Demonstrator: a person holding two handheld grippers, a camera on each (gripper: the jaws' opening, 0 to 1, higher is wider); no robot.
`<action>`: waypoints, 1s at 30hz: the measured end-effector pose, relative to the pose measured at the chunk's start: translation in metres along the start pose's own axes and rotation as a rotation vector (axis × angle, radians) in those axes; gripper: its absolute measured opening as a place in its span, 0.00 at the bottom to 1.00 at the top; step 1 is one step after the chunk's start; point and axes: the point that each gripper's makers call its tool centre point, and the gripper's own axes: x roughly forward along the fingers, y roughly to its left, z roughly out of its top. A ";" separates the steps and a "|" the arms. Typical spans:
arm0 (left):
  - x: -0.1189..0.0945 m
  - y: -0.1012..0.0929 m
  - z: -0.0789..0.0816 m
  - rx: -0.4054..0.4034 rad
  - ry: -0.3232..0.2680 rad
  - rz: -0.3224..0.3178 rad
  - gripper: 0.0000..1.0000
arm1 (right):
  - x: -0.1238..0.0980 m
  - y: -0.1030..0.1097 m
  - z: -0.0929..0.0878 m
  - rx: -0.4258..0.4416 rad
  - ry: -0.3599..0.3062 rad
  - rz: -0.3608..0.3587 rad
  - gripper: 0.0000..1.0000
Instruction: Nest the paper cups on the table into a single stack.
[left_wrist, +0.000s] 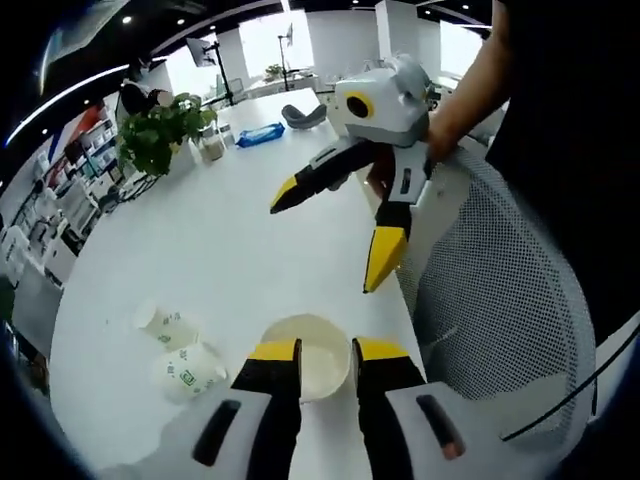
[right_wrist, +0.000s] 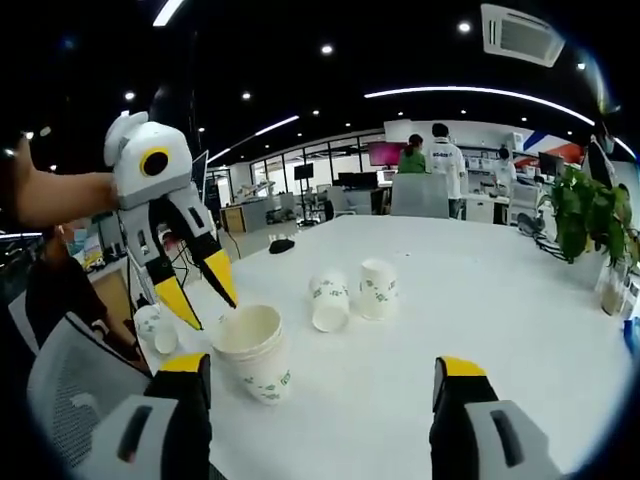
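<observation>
While the white tabletop (right_wrist: 480, 300) spreads wide under both views, a mesh chair back (left_wrist: 500, 290) stands just beside its near edge; the left tongs (left_wrist: 325, 350) have their jaws a little apart just over the rim of the nested cup stack (left_wrist: 305, 350), gripping nothing; the right tongs (right_wrist: 325, 370) stand wide apart and empty above the tabletop; the stack (right_wrist: 252, 350) sits near that chair-side edge; two single cups (right_wrist: 355, 295), one tipped and one inverted, rest together toward the tabletop's middle; a potted plant (left_wrist: 155, 135) stands at the far edge.
</observation>
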 end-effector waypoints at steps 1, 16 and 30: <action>-0.003 0.001 0.000 -0.007 -0.010 0.007 0.21 | 0.000 0.000 0.000 0.000 0.000 0.000 0.93; -0.049 0.011 -0.009 -0.189 -0.181 0.209 0.46 | 0.001 0.006 0.000 -0.007 0.002 0.021 0.94; -0.089 -0.002 -0.076 -0.297 -0.150 0.319 0.63 | -0.001 0.011 0.005 -0.025 -0.021 0.032 0.98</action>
